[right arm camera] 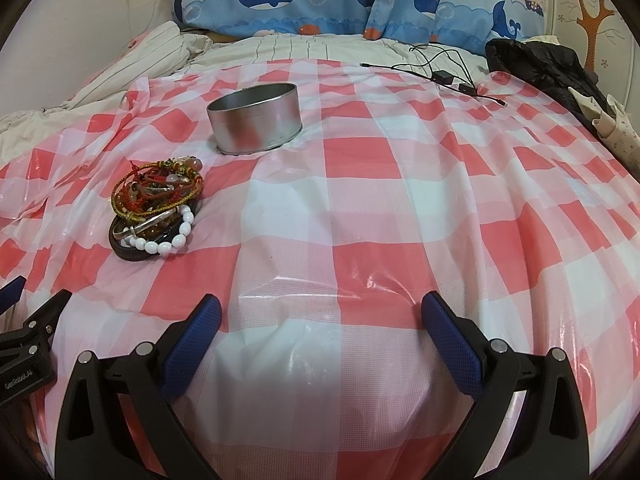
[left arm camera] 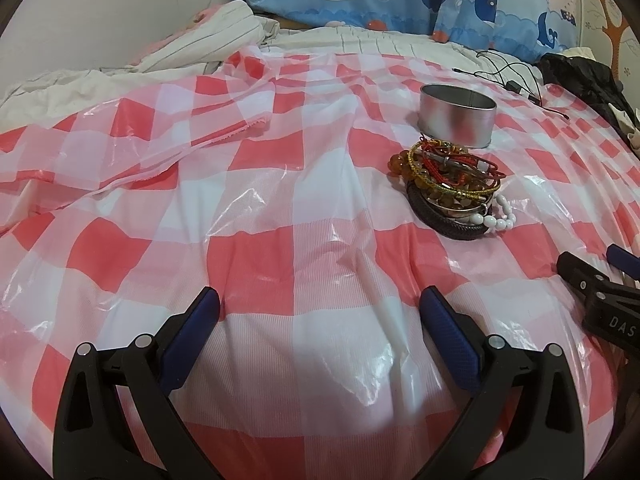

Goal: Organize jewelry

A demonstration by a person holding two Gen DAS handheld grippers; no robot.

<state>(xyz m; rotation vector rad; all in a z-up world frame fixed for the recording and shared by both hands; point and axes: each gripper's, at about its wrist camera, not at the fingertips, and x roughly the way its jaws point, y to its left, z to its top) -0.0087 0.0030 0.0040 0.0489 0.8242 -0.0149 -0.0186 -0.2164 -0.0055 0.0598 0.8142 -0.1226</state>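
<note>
Here a tangled heap of bracelets (right arm camera: 154,210), with glossy white beads, amber beads, red cord and a black woven band, lies on the crinkled red-checked plastic sheet (right arm camera: 360,200) just beside a round, smooth metal tin (right arm camera: 254,120); left gripper (left arm camera: 320,304) and right gripper (right arm camera: 322,312) both gape wide, holding nothing

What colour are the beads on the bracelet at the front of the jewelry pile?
White, glossy beads; the right wrist view shows them best.
</note>
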